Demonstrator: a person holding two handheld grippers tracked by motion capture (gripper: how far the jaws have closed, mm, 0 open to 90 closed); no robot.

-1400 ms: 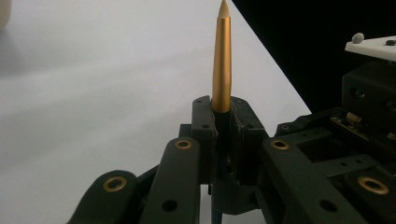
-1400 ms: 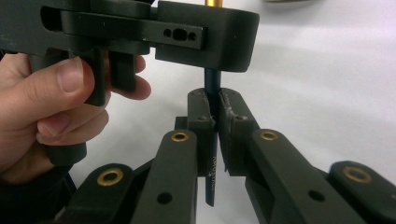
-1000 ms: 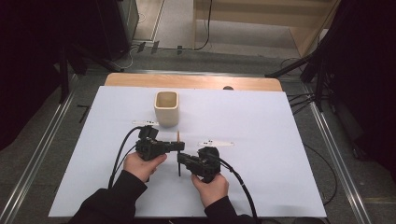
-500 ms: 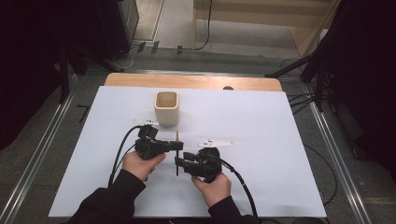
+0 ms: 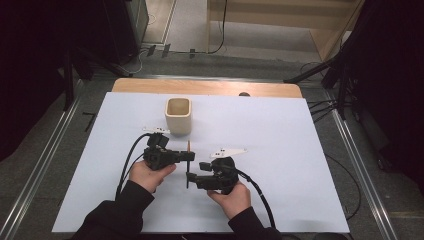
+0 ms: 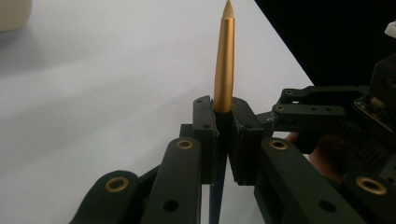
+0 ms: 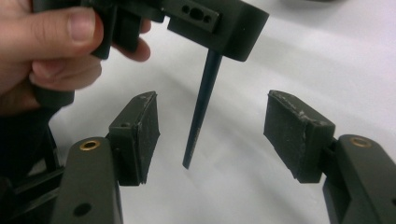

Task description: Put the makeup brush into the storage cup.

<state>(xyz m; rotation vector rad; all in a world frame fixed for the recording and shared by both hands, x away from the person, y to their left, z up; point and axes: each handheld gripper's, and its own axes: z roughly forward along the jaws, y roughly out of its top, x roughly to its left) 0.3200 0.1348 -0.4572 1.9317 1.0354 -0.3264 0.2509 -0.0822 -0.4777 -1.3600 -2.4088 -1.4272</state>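
With the pen [image 6: 224, 60] clamped in the left claw [image 6: 223, 140], the just-opened, empty right claw [image 7: 212, 135] should be withdrawn straight.

A cup [image 5: 178, 116] stands on the bench [image 5: 280, 135] toward its far edge, left of the middle. Nearer the person, the left gripper [image 5: 189, 156] and the right gripper [image 5: 192, 178] sit side by side above the bench, with a pen [image 5: 188, 165] between them, well in front of the cup.

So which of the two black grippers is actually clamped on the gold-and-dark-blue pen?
The left gripper: its jaws pinch the gold-and-dark-blue pen. The right gripper has just opened; its pads stand clear.
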